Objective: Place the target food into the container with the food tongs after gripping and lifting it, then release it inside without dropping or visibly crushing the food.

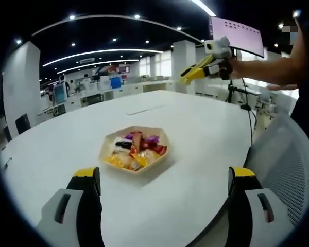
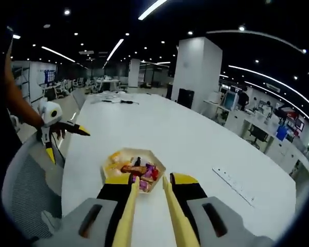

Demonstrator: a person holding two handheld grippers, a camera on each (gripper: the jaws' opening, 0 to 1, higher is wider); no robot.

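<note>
A pale hexagonal tray [image 1: 104, 149] [image 2: 109, 172] of several wrapped snacks sits on the white table [image 1: 195, 128] near its edge. In the left gripper view my left gripper [image 1: 165, 174] stands open just short of the tray, with nothing between its jaws. My right gripper [image 2: 152, 181] is shut on yellow food tongs [image 2: 171, 213], whose two arms are spread, with their tips above the tray's near rim. From the left gripper view, the right gripper [image 1: 212, 63] hangs high over the table's far right with the tongs [image 1: 193, 73]. The left gripper [image 2: 55, 128] appears at the left, held by a hand.
A grey mesh chair [image 1: 284, 164] [image 2: 26, 190] stands at the table's edge beside the person. A monitor on a stand [image 1: 237, 34] is behind the right gripper. A power strip [image 2: 236, 184] lies on the table right of the tray. The table stretches wide beyond the tray.
</note>
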